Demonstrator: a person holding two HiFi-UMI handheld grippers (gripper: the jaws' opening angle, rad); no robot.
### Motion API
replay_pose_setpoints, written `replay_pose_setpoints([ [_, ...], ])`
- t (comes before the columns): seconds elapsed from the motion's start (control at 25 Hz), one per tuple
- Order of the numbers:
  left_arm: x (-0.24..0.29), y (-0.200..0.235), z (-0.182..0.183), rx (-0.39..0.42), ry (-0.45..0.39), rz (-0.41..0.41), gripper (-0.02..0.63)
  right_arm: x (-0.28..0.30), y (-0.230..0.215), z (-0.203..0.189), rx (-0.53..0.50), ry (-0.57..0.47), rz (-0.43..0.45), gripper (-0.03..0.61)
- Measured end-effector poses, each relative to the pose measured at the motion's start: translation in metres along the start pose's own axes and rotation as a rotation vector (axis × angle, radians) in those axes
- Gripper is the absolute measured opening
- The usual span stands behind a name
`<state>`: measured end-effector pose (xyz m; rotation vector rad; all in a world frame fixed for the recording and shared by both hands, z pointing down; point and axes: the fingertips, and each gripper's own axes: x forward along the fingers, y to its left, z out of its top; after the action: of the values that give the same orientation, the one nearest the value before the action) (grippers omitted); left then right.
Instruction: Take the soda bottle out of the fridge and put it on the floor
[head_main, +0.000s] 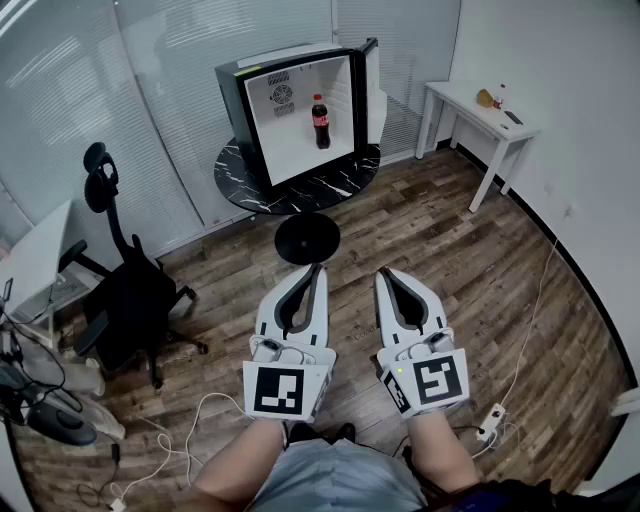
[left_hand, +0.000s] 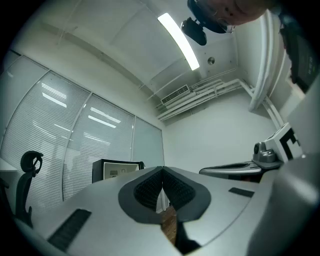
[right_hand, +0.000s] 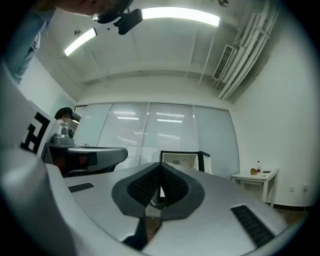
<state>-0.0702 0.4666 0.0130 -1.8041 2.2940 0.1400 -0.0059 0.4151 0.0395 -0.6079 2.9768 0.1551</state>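
Note:
A dark soda bottle (head_main: 321, 122) with a red label stands upright inside the small black fridge (head_main: 243, 110), whose door (head_main: 369, 88) hangs open to the right. The fridge sits on a round black marble table (head_main: 300, 186). Both grippers are held side by side over the wooden floor (head_main: 450, 240), well short of the table. My left gripper (head_main: 318, 268) is shut and holds nothing; its tips meet in the left gripper view (left_hand: 161, 169). My right gripper (head_main: 384, 272) is also shut and holds nothing (right_hand: 160, 165). The fridge (right_hand: 183, 161) shows ahead in the right gripper view.
A black office chair (head_main: 125, 290) stands at the left, with cables (head_main: 190, 425) on the floor near it. A white side table (head_main: 478, 112) with small items is at the back right. A power strip (head_main: 491, 420) lies on the floor at the right. Glass walls with blinds run behind the fridge.

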Motion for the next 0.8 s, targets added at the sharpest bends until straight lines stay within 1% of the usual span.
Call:
replay_pose_setpoints([
  [0.36, 0.006, 0.002, 0.002, -0.005, -0.016, 0.002, 0.011, 0.005, -0.001, 0.000, -0.007, 0.001, 0.000, 0.014],
  [0.64, 0.014, -0.005, -0.007, -0.005, 0.013, 0.002, 0.012, 0.001, -0.014, -0.006, 0.026, 0.004, 0.006, 0.017],
  [0.8, 0.026, -0.003, -0.014, 0.004, 0.024, 0.006, 0.011, 0.011, -0.024, -0.014, 0.036, 0.016, 0.009, 0.026],
])
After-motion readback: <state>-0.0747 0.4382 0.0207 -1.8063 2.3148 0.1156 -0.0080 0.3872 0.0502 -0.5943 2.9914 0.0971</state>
